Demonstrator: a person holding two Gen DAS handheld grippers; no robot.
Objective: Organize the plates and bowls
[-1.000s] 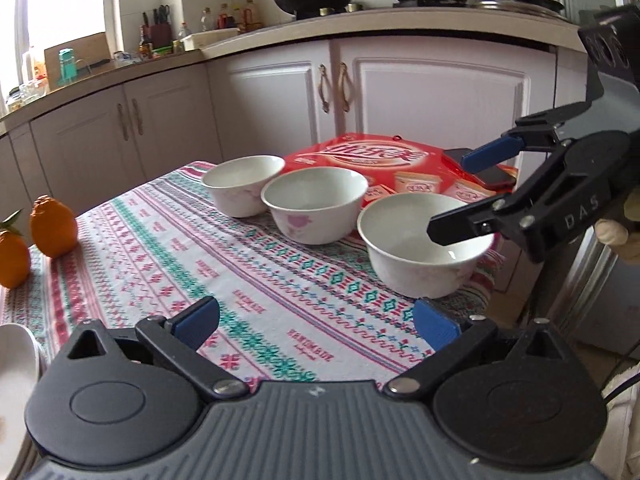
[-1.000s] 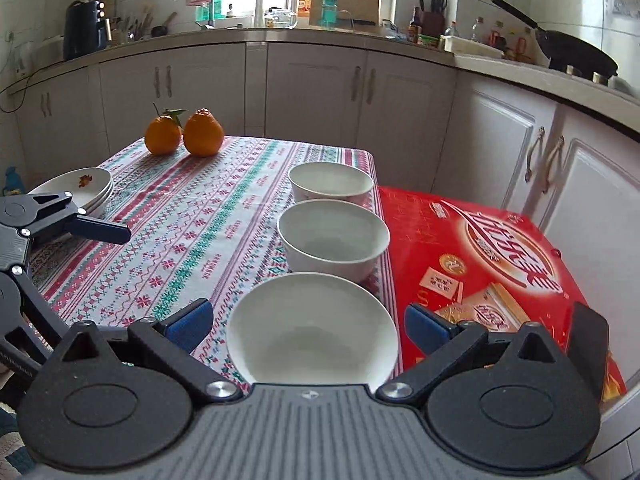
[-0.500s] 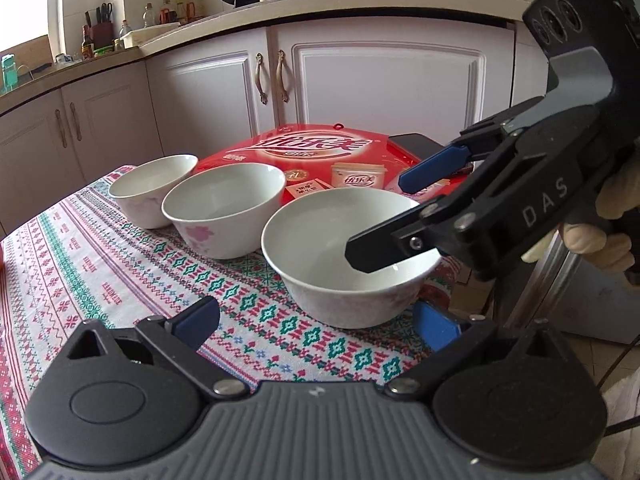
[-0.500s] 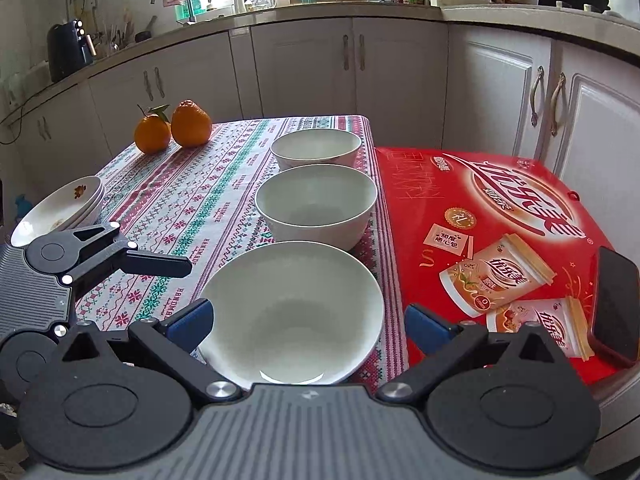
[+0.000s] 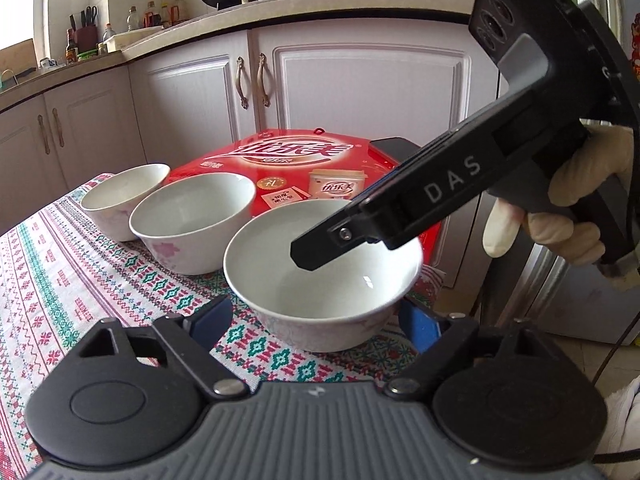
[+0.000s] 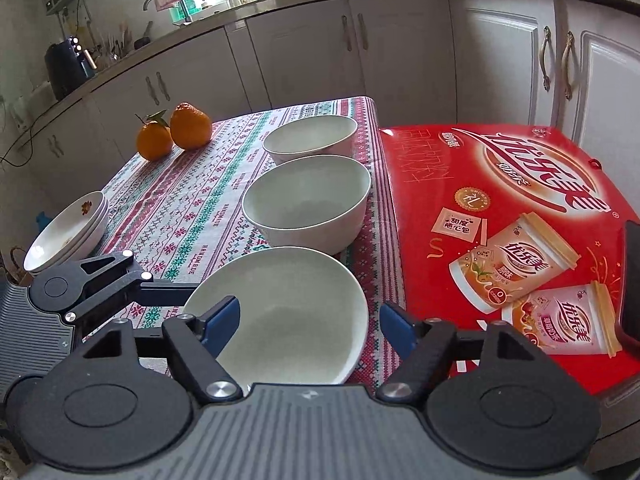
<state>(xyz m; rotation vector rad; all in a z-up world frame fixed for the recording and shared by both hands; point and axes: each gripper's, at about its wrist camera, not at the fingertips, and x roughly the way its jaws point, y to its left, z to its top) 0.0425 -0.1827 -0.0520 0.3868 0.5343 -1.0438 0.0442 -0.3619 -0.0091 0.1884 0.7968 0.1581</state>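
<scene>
Right claw (image 6: 310, 326) spread, astride near bowl (image 6: 280, 312) rim: one finger inside, one outside. Left claw (image 5: 316, 320) spread, flanking same bowl, first of three in row beside red box (image 6: 500, 216).

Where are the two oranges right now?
In the right wrist view, the oranges sit together at the far left of the table, past the stacked plates and left of the farthest bowl.

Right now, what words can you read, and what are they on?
"DAS": on the right tongs.
"优乐美": on the red box and its printed cups.
"礼": gold badge on that box.
"HANDMADE": woven along the tablecloth.
Smaller box print: too small to read.
</scene>
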